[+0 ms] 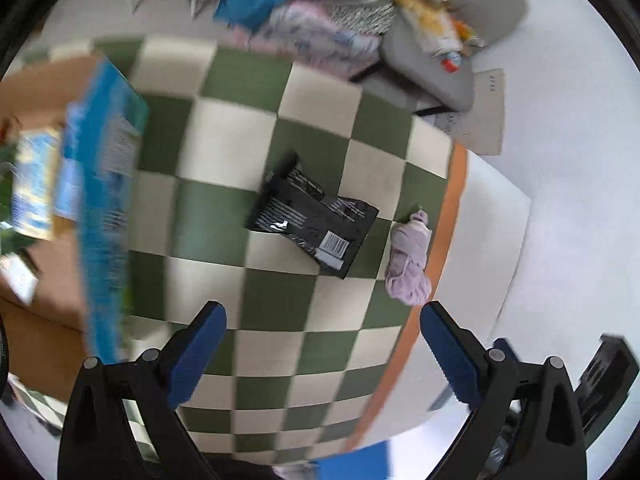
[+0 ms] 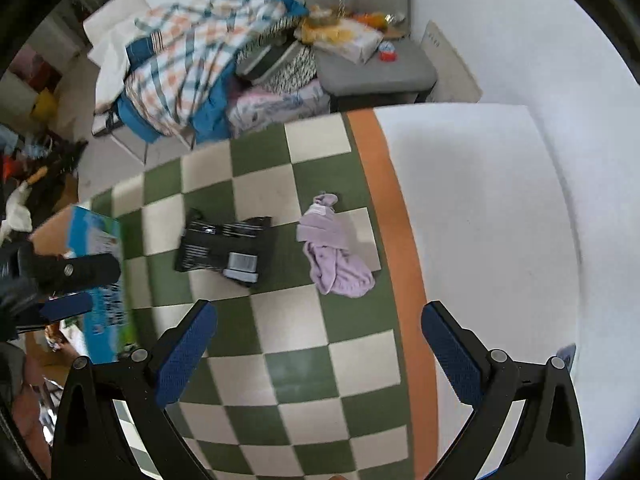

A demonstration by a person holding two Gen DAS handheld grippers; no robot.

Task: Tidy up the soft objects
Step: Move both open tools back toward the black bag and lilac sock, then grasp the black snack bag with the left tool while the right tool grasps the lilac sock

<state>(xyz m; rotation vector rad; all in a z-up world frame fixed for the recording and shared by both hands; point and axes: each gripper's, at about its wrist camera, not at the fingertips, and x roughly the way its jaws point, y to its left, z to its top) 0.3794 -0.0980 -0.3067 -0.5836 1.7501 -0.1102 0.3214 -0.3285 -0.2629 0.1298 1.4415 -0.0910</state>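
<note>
A crumpled lilac cloth [image 2: 334, 252] lies on the green-and-cream checked tablecloth [image 2: 280, 360], near its orange border. It also shows in the left wrist view [image 1: 409, 262]. A black snack packet [image 2: 226, 251] lies left of it; the left wrist view shows the packet [image 1: 314, 220] too. My right gripper [image 2: 316, 316] is open and empty, hovering just short of both. My left gripper [image 1: 323, 316] is open and empty, also above the cloth-covered table. The left gripper's body [image 2: 60, 276] shows at the left edge of the right wrist view.
A blue box [image 1: 106, 208] stands in a cardboard carton [image 1: 36, 328] at the table's left edge. Beyond the table are a pile of plaid and blue bedding [image 2: 188, 68] and a grey chair [image 2: 372, 56] holding snack packets. White tabletop [image 2: 480, 220] lies right of the orange border.
</note>
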